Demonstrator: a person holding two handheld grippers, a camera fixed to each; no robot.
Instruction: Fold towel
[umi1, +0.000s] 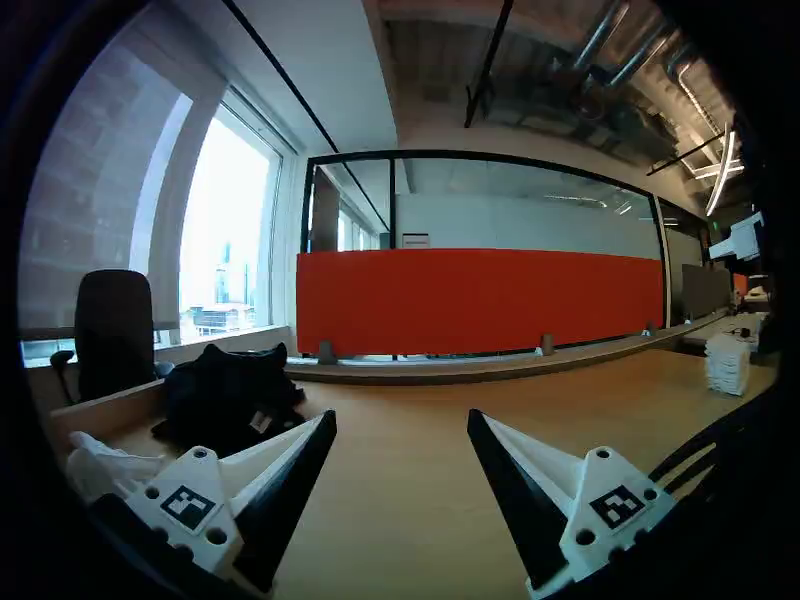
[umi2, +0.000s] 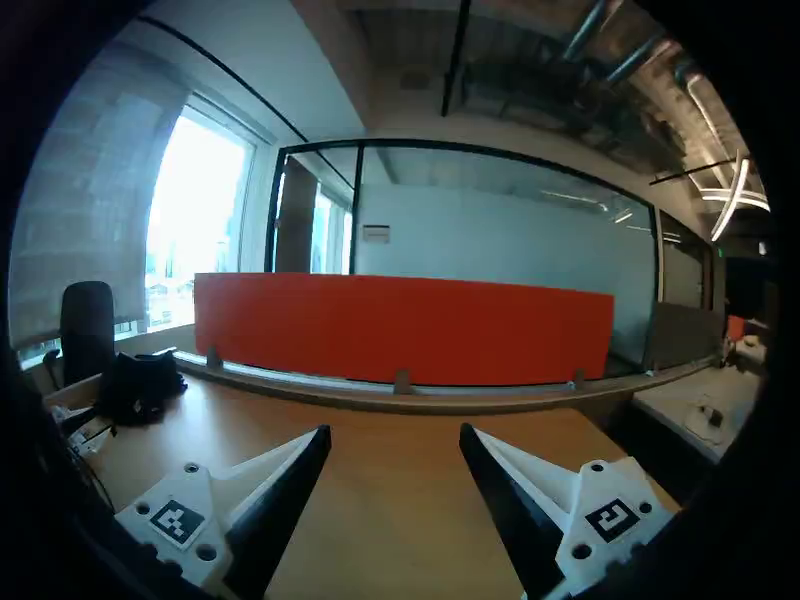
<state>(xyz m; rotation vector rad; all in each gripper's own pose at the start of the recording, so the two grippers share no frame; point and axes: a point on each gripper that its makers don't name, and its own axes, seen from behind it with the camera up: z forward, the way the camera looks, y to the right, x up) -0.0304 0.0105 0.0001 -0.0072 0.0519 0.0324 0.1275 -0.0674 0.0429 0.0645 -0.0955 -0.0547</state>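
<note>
My left gripper (umi1: 401, 420) is open above the wooden desk (umi1: 420, 500), with nothing between its fingers. A stack of folded white towels (umi1: 728, 364) sits at the far right of the desk in the left gripper view. My right gripper (umi2: 394, 432) is also open over the same desk (umi2: 400, 510), holding nothing. No cloth lies between or right under either pair of fingers.
A black bag (umi1: 228, 395) lies at the desk's left end, with white crumpled material (umi1: 105, 462) beside it; the black bag (umi2: 140, 385) also shows in the right gripper view. An orange divider panel (umi1: 480, 300) runs along the back edge. A black office chair (umi1: 112, 330) stands by the window.
</note>
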